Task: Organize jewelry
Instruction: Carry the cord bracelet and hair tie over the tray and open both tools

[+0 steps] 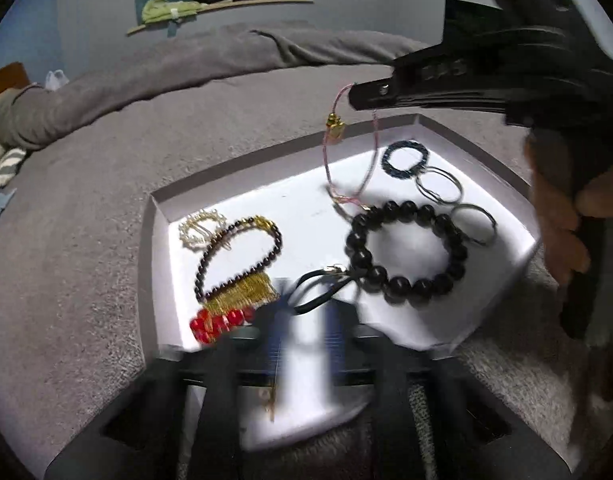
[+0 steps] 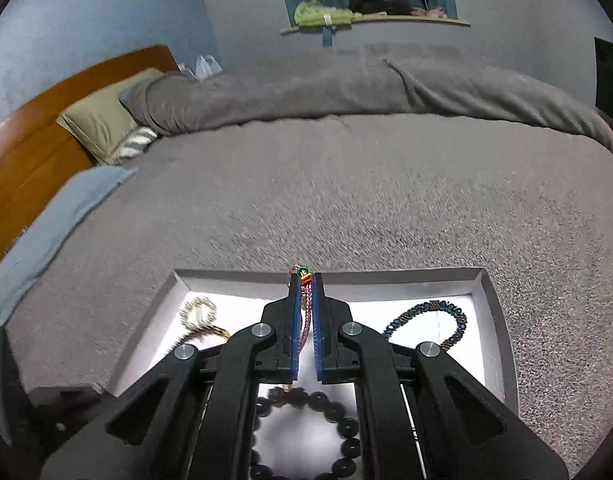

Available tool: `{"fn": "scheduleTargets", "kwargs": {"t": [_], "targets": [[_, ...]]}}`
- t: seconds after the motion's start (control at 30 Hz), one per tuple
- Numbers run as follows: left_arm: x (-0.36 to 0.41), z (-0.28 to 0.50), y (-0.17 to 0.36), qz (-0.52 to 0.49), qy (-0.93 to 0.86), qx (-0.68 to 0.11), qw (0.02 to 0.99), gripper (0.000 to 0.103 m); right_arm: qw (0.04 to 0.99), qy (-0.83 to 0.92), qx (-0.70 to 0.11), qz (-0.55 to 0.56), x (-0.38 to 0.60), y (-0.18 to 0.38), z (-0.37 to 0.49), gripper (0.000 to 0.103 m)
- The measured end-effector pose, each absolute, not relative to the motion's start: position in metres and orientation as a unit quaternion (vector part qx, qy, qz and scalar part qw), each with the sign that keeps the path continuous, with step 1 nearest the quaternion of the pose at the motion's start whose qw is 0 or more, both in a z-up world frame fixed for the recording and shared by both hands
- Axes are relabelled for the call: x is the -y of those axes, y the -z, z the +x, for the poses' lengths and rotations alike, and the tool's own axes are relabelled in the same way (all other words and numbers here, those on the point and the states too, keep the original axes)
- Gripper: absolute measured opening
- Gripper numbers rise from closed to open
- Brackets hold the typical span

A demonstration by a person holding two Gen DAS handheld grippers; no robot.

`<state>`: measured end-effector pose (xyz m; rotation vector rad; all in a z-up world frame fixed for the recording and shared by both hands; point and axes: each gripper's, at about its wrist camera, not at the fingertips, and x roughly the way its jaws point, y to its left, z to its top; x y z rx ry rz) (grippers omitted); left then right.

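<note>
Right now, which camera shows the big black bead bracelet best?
The left wrist view: the black bead bracelet lies whole in the white tray. The right wrist view shows part of it, behind gripper arms.

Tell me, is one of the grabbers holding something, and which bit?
Yes. The right gripper is pinching the pink string bracelet near the top of its loop, so the rest hangs over the white tray. The left gripper holds nothing.
</note>
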<state>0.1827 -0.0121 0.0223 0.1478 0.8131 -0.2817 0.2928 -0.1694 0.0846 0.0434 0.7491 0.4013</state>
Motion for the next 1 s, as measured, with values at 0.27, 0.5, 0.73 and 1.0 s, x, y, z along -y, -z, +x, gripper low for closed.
{"fn": "scheduleTargets", "kwargs": {"t": [0.27, 0.5, 0.73, 1.0], "targets": [[0.01, 0.168, -0.032, 0.078, 0.15, -0.375, 0.912, 0.074, 0.905, -0.162, -0.394, -0.007, 0.167, -0.069, 0.303, 0.005], [0.004, 0.171, -0.031, 0.064, 0.139, -0.379, 0.913, 0.075, 0.891, -0.18, -0.416, -0.016, 0.161, -0.057, 0.298, 0.009], [-0.005, 0.172, -0.036, 0.045, 0.128, -0.373, 0.918, 0.075, 0.897, -0.182, -0.402, 0.008, 0.177, -0.067, 0.277, 0.042], [-0.005, 0.16, -0.044, 0.042, 0.116, -0.36, 0.925, 0.079, 0.911, -0.174, -0.373, 0.028, 0.2, -0.09, 0.233, 0.063]]}}
